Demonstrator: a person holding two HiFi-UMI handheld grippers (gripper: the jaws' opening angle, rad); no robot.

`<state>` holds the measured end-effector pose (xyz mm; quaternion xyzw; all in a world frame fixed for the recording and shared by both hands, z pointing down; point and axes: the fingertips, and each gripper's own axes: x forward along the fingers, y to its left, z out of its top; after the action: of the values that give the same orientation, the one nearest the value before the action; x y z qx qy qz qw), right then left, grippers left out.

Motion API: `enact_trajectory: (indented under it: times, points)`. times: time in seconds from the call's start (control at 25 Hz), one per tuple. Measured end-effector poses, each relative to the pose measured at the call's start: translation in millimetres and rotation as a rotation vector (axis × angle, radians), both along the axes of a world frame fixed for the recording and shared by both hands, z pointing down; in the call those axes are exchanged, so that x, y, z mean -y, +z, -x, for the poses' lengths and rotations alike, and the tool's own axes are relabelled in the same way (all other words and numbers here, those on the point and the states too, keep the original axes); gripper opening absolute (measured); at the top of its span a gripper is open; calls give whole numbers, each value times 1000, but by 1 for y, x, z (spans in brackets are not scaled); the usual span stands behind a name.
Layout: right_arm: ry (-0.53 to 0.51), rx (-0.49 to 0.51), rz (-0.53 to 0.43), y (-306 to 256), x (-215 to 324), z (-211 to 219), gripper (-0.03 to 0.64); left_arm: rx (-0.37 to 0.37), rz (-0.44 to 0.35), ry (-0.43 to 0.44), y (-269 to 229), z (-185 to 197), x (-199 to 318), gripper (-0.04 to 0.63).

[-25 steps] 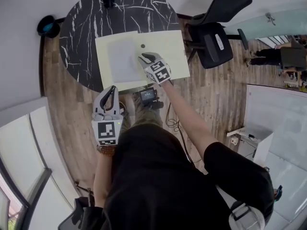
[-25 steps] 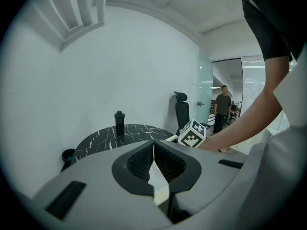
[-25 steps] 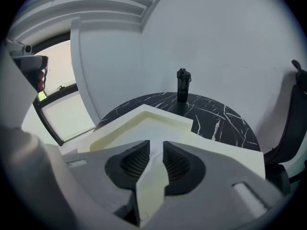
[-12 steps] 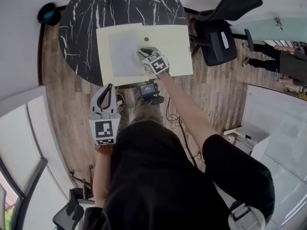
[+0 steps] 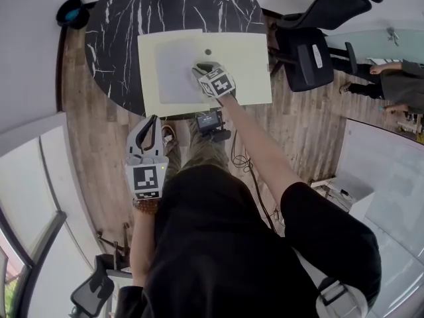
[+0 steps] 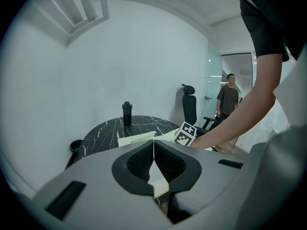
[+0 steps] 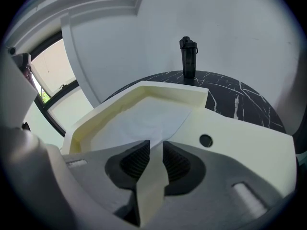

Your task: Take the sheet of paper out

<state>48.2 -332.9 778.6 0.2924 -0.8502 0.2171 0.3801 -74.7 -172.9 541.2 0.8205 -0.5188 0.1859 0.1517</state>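
Step in hand: getting hold of the sheet of paper [image 5: 173,71]. Lies flat and white inside the left half of the open cream folder [image 5: 245,78], not lifted at all. Under the folder, round black counter [image 5: 116,25]. Behind the folder, tall black bottle [image 7: 188,56]. On the right half of the folder, small dark round spot [image 7: 206,140]; cannot tell if hole or button.

Over the middle of the folder, right gripper [image 7: 153,146], poking in at the sheet's near right corner. Fingers [image 7: 133,161] a little bit apart, with that corner right at the gap. Not squeezed on the paper yet, as far as can be seen.

Well away from the folder, down low by the person's body, left gripper [image 6: 153,150]. Fingers pressed together, with nothing between them. Doing no work right now.

Next, most likely: nudge the right fingers a bit further to get the corner between them, squeeze tight, then lift and pull the sheet out over the near edge of the folder. Calls for a slow, soft pull, to keep from tearing or dropping such thin paper. Could help to press the folder down with the left gripper, to stop it from sliding along.
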Motion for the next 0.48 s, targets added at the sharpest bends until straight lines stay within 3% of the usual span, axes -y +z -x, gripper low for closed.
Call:
enact_trajectory:
  times: [0.48]
  points:
    - [44,29,53,11,2,3,74,4,8,-28,1,10,1,2]
